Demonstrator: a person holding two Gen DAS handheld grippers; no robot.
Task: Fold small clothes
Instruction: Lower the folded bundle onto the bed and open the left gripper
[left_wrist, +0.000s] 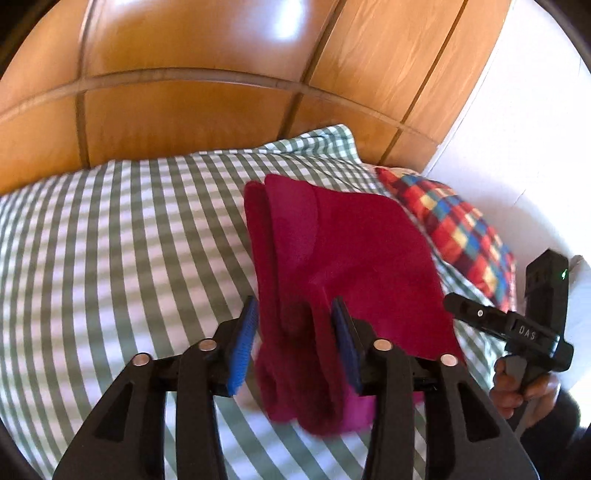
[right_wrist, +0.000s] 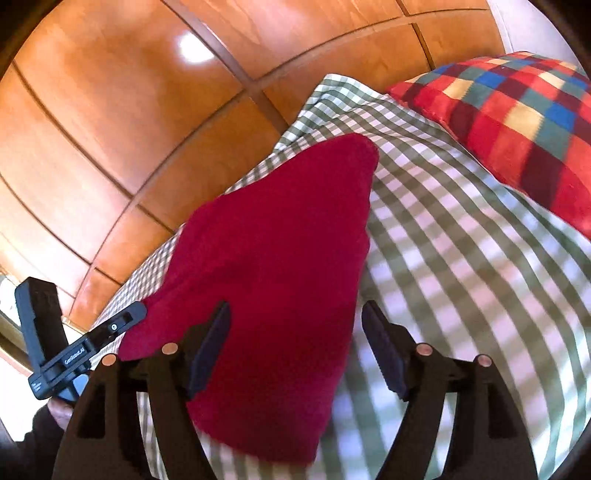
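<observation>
Lying folded on checked bedcover (left_wrist: 110, 229): red garment (left_wrist: 351, 251), both tongs apart.

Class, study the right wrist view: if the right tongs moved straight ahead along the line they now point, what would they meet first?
Most likely the red garment: it already lies between the open right tongs and stretches ahead of them over the green checked bedcover. Depth is unclear, so the bedcover beneath it may come almost at once.

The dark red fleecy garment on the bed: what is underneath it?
The dark red fleecy garment lies on a green-and-white checked bedcover, which shows all around its edges. Whether anything else sits beneath the cloth cannot be seen; it covers that patch completely.
</observation>
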